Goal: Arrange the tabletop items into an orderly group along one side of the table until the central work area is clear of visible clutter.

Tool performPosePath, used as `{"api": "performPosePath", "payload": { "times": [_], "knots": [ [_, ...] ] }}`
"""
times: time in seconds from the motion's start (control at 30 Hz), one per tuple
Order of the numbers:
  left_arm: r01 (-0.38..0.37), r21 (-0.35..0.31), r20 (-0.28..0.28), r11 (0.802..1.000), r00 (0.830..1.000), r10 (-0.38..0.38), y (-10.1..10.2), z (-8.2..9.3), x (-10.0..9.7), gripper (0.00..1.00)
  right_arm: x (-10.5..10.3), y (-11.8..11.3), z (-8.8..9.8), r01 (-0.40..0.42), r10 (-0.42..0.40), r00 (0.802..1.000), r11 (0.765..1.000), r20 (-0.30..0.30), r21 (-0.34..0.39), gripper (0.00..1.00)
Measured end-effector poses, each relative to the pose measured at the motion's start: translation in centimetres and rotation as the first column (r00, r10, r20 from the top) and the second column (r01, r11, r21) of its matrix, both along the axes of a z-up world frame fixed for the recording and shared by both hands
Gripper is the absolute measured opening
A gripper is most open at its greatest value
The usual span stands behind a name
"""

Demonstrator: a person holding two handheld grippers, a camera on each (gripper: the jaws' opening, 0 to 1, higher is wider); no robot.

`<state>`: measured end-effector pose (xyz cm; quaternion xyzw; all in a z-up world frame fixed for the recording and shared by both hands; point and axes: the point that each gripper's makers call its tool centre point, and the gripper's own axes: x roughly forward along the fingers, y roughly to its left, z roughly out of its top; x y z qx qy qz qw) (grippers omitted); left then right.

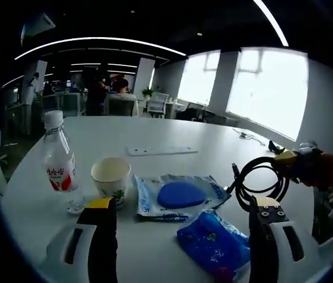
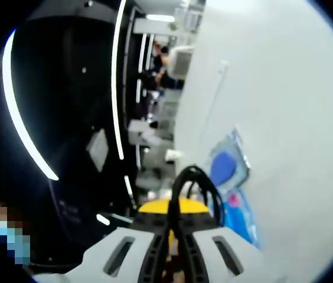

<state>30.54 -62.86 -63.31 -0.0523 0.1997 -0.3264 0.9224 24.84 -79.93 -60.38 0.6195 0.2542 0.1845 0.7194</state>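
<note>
On the white table [image 1: 172, 132], from left to right, stand a clear water bottle [image 1: 59, 165] with a red label and a paper cup [image 1: 111, 178]. Beside them lie a flat blue-and-white packet [image 1: 178, 194] and a crinkled blue bag [image 1: 214, 244]. My left gripper [image 1: 183, 206] is open just above the near edge, with its jaws wide on either side of the packets. A coiled black cable [image 1: 261, 180] hangs at the right, and my right gripper [image 1: 305, 162] is shut on it. In the right gripper view, which is rolled sideways, the cable loop [image 2: 193, 183] rises from the closed gripper [image 2: 175, 230].
A white power strip [image 1: 162, 151] lies farther back on the table, and a thin cable [image 1: 250, 137] trails at the far right. Chairs, desks and people are beyond the far edge, with bright windows [image 1: 267, 88] at the right. The blue-and-white packet [image 2: 222, 168] shows on the table [image 2: 284, 118].
</note>
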Motion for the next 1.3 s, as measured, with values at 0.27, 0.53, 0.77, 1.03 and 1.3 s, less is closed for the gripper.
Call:
{"api": "performPosePath", "payload": {
  "times": [0.27,0.53,0.77,1.03,1.3],
  "knots": [
    [0.005,0.001,-0.004,1.000,1.000,-0.005,0.1,0.2,-0.5,0.92,-0.9,-0.3,-0.8,-0.011,0.012,1.000,0.998,-0.025,0.058,0.00],
    [-0.006,0.007,-0.013,1.000,1.000,0.006,0.6,0.4,-0.8,0.90,-1.9,-0.5,-2.4,-0.033,0.041,0.997,0.991,-0.058,0.128,0.00],
    [-0.016,0.018,-0.008,1.000,1.000,0.016,0.9,0.4,-0.9,0.89,-2.2,-1.3,-3.9,-0.030,0.039,0.995,0.995,-0.096,0.097,0.00],
    [-0.020,0.025,-0.009,0.999,1.000,0.020,1.1,0.3,-1.1,0.88,-2.3,-2.2,-5.8,-0.048,0.049,0.990,0.999,-0.133,0.014,0.00],
    [-0.026,0.025,-0.014,0.999,1.000,0.026,1.4,0.3,-1.1,0.87,-2.2,-3.0,-6.0,-0.058,0.049,0.988,0.997,-0.146,-0.058,0.00]
  ]
}}
